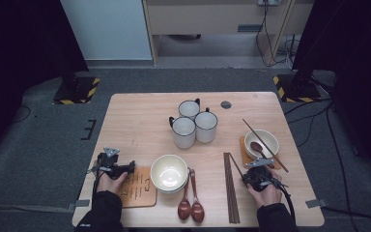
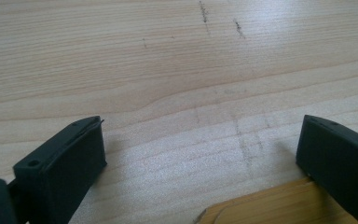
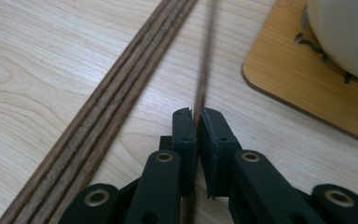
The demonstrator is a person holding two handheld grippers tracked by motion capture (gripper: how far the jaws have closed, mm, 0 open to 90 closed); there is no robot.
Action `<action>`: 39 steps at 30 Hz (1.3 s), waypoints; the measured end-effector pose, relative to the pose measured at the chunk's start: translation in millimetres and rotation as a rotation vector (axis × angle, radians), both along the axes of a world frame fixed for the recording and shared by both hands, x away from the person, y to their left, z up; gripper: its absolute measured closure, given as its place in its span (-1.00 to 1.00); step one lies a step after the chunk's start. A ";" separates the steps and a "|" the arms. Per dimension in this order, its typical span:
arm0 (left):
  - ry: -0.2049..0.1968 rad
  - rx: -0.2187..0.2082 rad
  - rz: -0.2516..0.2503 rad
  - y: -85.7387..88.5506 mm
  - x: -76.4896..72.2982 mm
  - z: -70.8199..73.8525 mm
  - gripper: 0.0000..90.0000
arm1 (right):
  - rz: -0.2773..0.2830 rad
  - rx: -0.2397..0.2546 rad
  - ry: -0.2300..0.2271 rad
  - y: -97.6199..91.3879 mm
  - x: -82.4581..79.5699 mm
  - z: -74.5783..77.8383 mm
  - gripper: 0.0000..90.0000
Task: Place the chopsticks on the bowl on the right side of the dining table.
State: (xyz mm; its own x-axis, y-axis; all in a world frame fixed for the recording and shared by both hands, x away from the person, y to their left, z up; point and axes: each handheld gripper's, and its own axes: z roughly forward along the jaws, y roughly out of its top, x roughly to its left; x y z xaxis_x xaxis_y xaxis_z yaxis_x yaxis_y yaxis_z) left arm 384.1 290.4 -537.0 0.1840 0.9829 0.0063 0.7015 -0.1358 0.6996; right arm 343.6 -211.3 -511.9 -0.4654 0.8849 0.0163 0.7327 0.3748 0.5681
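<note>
At the left edge of the wooden table [image 1: 140, 116], the left gripper [image 1: 117, 168] rests low over the surface with its jaws released and spread wide; nothing lies between them, and a corner of the wooden coaster [image 1: 137, 187] sits just beside its right jaw. To the right of the coaster stands a stack of cream bowls [image 1: 169, 173], and two wooden spoons [image 1: 191, 200] lie just beside it toward the near edge. Three white mugs [image 1: 193, 123] with dark handles are grouped behind, near the table centre. Further right, a bundle of dark chopsticks [image 1: 231, 188] lies flat, running toward the near edge. The right gripper [image 1: 253, 177] sits just beside that bundle, its jaws clenched on a single chopstick [image 3: 204, 74] lifted apart from the rest. At the far right, a second bowl [image 1: 261, 143] stands on another coaster [image 3: 303, 74], holding a spoon, with one chopstick [image 1: 263, 137] laid across its rim.
</note>
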 end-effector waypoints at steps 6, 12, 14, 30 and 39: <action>0.000 0.000 0.000 0.0 0.0 0.0 -1.00 | -0.022 -0.004 -0.003 -7.1 2.1 2.1 0.89; 0.000 0.000 0.000 0.0 0.0 0.0 -1.00 | -0.025 -0.004 -0.012 -8.7 5.8 3.1 0.89; 0.000 0.000 0.000 0.0 0.0 0.0 -1.00 | -0.022 -0.009 -0.018 -8.1 6.9 2.5 0.89; 0.000 0.000 0.000 0.0 0.0 0.0 -1.00 | -0.012 -0.016 -0.020 -5.6 4.8 0.1 0.88; 0.000 0.000 0.000 0.0 0.0 0.0 -1.00 | -0.019 0.045 -0.081 -11.3 -4.9 10.1 0.71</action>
